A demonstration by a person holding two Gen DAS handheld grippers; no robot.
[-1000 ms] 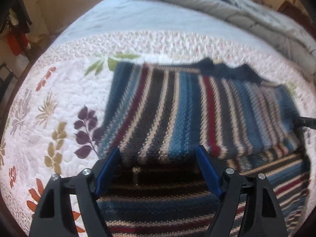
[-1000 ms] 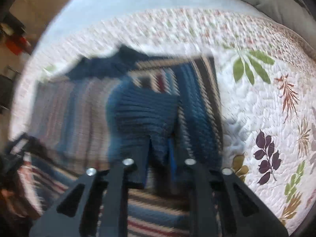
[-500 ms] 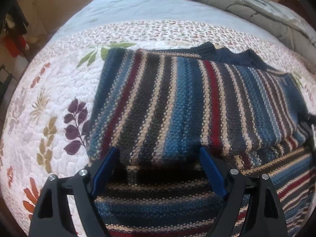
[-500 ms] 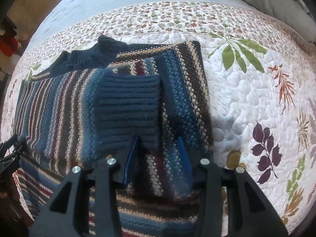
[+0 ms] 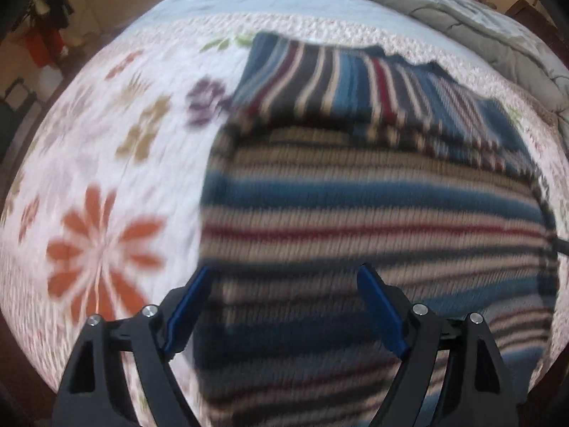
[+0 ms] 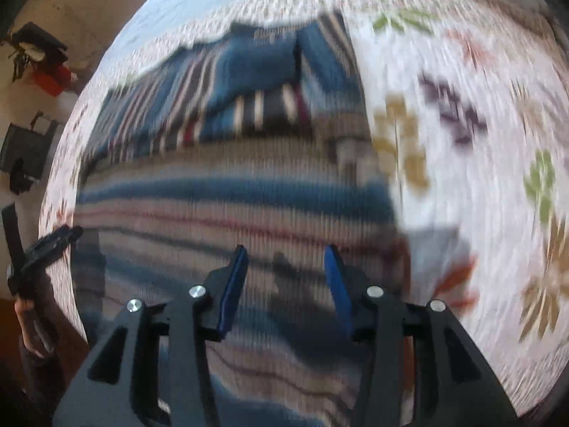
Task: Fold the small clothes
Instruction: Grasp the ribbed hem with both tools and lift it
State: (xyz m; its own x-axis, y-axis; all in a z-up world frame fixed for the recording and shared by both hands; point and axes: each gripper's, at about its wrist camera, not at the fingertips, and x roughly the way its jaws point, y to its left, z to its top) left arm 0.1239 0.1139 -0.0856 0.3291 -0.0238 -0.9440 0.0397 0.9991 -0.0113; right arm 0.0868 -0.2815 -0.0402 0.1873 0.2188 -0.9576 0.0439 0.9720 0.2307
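**Both grippers empty above the half-folded sweater**

My left gripper [image 5: 284,277] hung above the near part of the sweater [image 5: 373,206], its blue pads [image 5: 188,306] spread wide with nothing between them but the knit lying below. My right gripper [image 6: 286,259] hung over the same near part, toward its right side; its jaws stood narrower and were opening, and they too pinched nothing. The pictures were blurred, so I could not tell whether either set of fingertips touched the wool.

The sweater lay on the quilt [image 5: 106,149], filling the near middle of it. Its near part ran in level stripes of blue, cream, red and dark grey. Beyond that, a folded section lay on top with its stripes running away from me, and a plain blue ribbed piece [image 6: 259,60] rested on that section toward the right. The dark collar [image 5: 402,60] sat at the far edge of the garment, close to the quilt's far border.

In the right view my left gripper showed at the sweater's left edge, with my hand [image 6: 32,320] below it.

Past the quilt's far edge lay a pale blue sheet [image 5: 270,3], and a grey duvet [image 5: 462,10] was bunched at the bed's far right corner.
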